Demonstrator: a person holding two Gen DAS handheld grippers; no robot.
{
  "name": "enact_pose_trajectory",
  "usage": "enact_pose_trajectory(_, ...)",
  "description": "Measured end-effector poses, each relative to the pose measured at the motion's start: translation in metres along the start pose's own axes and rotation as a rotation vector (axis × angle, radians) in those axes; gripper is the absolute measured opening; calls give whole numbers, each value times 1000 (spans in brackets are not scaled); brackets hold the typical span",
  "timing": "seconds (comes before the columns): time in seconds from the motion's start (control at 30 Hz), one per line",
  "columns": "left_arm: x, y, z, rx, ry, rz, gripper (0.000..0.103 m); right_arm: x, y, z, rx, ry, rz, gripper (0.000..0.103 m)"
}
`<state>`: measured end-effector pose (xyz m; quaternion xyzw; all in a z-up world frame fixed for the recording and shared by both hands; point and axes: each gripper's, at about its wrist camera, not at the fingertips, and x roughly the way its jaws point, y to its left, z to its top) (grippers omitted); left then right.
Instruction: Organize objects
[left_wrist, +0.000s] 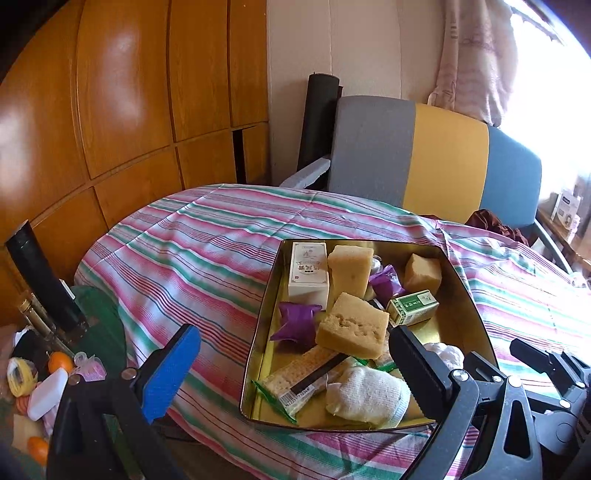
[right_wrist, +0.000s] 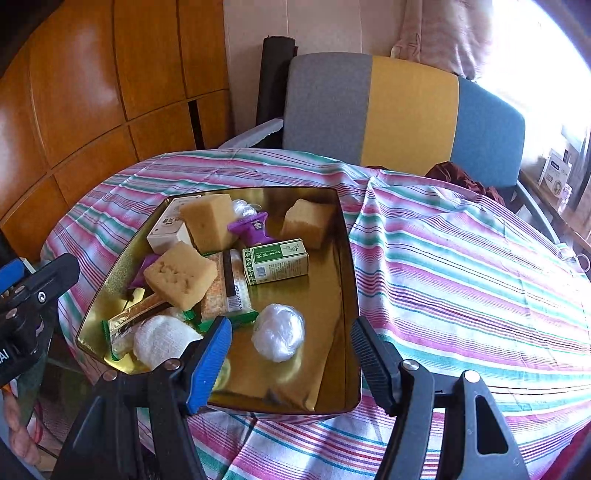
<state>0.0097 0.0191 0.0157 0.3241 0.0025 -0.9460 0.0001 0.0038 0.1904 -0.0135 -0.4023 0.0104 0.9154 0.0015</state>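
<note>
Right, the gold tin sits mid-frame on the striped cloth, packed with sponge blocks, a green box and a white wrapped ball. Right gripper hovers low centre, jaws apart, holding nothing; left gripper likewise spread wide at its frame's bottom edge.
</note>
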Motion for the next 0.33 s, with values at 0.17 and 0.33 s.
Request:
enact_pose_trajectory(0.17, -3, 2, -1, 0, -19, 11, 103, 0, 3, -1, -4, 1, 0, 68)
enact_pose_trajectory(0.33, -4, 3, -1, 7, -25, 17, 103, -3, 5, 0, -10, -13, -2, 68)
